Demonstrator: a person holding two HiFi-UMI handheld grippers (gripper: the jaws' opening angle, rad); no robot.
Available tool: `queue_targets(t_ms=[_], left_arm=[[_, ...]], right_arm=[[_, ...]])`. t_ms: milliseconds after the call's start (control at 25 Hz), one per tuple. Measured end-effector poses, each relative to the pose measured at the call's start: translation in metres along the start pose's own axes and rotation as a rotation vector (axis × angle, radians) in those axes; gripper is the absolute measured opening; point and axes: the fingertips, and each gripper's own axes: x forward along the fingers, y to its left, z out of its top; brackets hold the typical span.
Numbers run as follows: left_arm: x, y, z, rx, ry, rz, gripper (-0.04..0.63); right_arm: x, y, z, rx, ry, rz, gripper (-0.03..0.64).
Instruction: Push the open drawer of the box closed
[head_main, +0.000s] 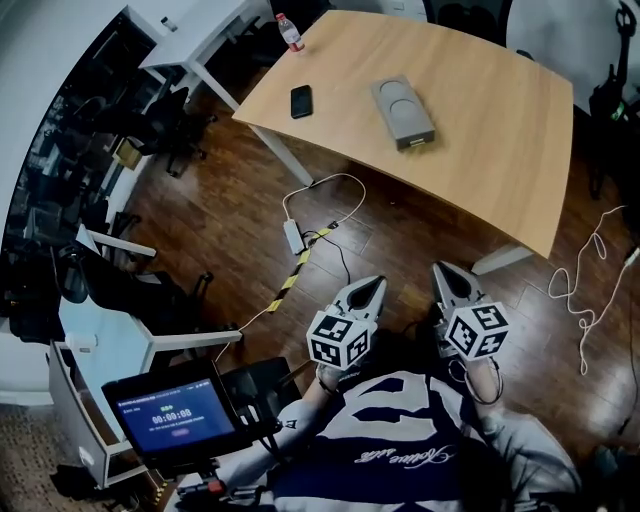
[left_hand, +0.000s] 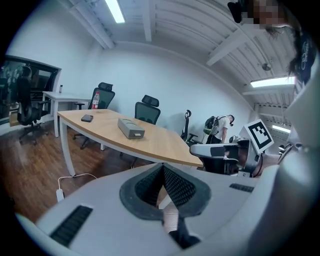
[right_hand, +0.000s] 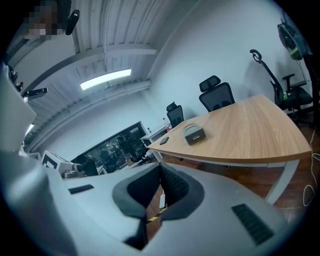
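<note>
In the upper middle of the head view, the grey box (head_main: 403, 112) lies flat on the wooden table (head_main: 500, 120), well apart from both grippers. I judge it light, rigid and apt to skate on the smooth top, so I'd press the drawer (head_main: 417, 142) end squarely. The left gripper (head_main: 377, 284) and right gripper (head_main: 441, 268) hang low in frame, jaws together, empty. A phone (head_main: 301, 101) lies at upper left, and cables (head_main: 330, 190) trail over the dark floor (head_main: 220, 230).
</note>
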Motion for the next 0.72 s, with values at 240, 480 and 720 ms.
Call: queue_targets(t_ms=[240,480,720], left_arm=[[-0.019,-0.003,-0.015,0.033,-0.01,-0.081,-0.002],[-0.026,-0.008,-0.022,0.059,-0.012,-0.14,-0.002],[-0.027,-0.003,-0.021,0.055,-0.026,-0.148,-0.002]], right_arm=[[-0.015,0.029,-0.024,-0.013,-0.031,-0.05,-0.003],[-0.029,0.042,-0.039,-0.011,-0.055,-0.082,-0.003],[-0.032,0.043,-0.042,-0.023,-0.064,-0.096,-0.003]])
